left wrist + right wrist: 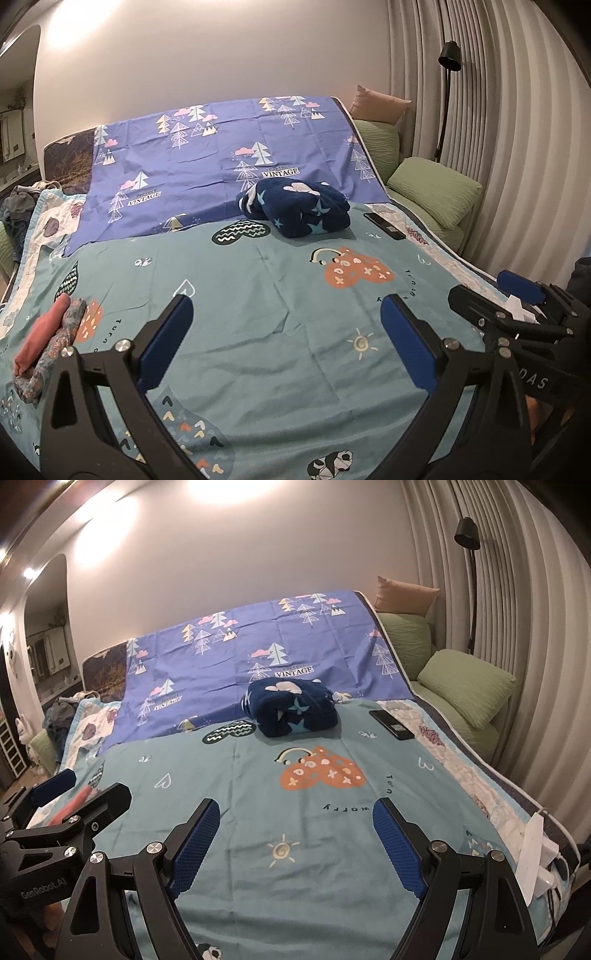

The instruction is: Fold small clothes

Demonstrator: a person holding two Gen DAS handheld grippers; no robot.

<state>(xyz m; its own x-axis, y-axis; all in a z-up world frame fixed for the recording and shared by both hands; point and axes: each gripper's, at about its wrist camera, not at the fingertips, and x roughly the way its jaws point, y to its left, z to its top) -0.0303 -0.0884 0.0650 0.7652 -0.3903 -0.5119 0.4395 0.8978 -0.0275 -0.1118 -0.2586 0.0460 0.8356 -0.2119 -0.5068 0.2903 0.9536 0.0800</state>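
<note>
Both tongs, left (286, 332) and right (295, 834), gape wide and empty over bare teal sheet (258, 775).

Left gripper (286, 325): matt black plastic frame, bright round metal screw heads at the joints. Finger pads (166, 343) blue, finely textured, rubbery look.

Right gripper (295, 829): same build; pads (195, 849) show a fine diamond grid.

Teal sheet (280, 306) under and between the fingers: thin smooth woven cloth, matt, faint creases.

Folded navy garment (299, 206), ahead of the fingertips: thick plush fleece, fuzzy surface.

Purple sheet (221, 155) beyond it: smooth matt cloth, crease lines.

Phone (391, 724), ahead and right of the right fingers: glossy black.

Rolled clothes (51, 339), left of the left fingers: soft matt cloth.
</note>
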